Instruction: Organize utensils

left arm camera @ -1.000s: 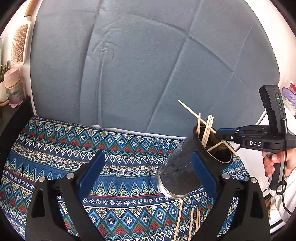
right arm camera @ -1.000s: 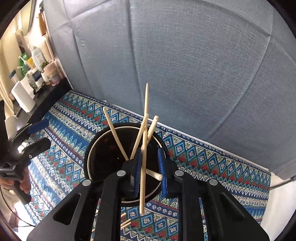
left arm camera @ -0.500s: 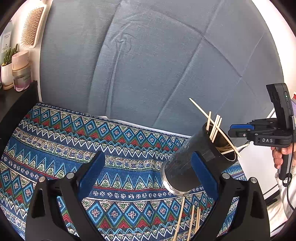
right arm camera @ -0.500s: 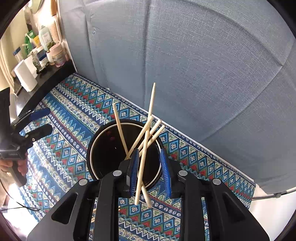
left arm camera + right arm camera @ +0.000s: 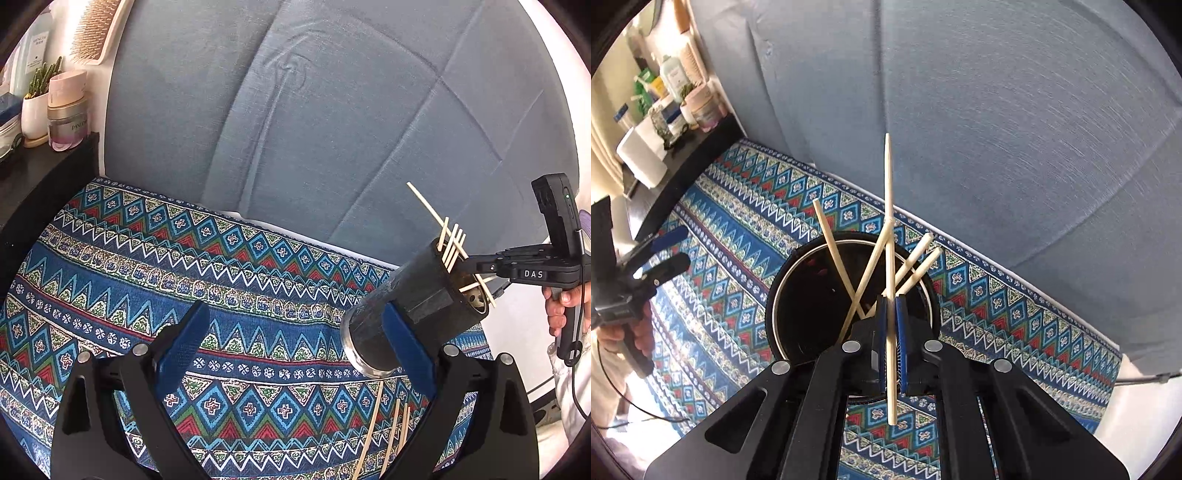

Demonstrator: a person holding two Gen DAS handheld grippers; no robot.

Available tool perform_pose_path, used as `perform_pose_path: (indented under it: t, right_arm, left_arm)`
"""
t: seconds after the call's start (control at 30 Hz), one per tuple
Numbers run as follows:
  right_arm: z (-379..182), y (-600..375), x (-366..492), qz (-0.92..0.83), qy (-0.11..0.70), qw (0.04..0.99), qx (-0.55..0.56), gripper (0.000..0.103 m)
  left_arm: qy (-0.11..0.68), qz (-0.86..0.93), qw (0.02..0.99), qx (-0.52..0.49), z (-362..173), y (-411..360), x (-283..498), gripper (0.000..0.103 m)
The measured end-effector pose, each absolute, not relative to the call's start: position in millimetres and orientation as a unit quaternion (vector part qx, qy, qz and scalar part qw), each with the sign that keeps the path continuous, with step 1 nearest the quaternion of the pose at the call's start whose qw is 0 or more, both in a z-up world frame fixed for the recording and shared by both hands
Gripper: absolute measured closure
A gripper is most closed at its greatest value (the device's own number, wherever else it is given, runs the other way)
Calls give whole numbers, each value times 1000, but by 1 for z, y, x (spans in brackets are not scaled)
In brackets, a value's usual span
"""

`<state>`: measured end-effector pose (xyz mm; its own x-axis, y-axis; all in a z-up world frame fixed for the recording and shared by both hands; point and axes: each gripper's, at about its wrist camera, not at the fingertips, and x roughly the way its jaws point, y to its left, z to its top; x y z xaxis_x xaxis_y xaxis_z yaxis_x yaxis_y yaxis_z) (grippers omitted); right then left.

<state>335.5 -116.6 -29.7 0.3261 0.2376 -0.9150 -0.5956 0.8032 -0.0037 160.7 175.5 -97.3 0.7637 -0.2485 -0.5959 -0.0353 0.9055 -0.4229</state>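
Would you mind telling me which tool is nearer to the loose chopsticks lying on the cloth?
Left. The left tool hangs open just above the loose chopsticks, which lie by its right finger. The right tool is over the black cup, farther away.

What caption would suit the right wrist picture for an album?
Right gripper pinching one chopstick over a dark cup of chopsticks on a patterned cloth.
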Motion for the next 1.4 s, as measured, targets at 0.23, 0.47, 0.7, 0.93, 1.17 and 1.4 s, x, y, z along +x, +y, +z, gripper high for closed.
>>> perform_pose_path:
  t: [0.23,0.47,0.7,0.93,1.17,1.4]
  right_arm:
    - [-2,-157,326,301,416,858,0,98]
    - [-26,-150,313,314,320,892,54,98]
    - [-52,-145,287,303,267,913,63,98]
    - [-65,-141,268,302,255,917,51,98]
    - [-55,-141,247,290,239,926,27,96]
    - [-49,-144,236,278,239,930,3,92]
  left_arm:
    - [353,-57,911,-206,-102,174,161,11]
    - [351,-58,916,-188,-93,169,158,11]
    - [343,-62,928,-134,-77,156,159,10]
    - [340,-75,931,-113,-69,145,156,9]
    - [338,-88,930,-115,-64,138,152,9]
    - [332,-97,932,-108,-57,130,145,9]
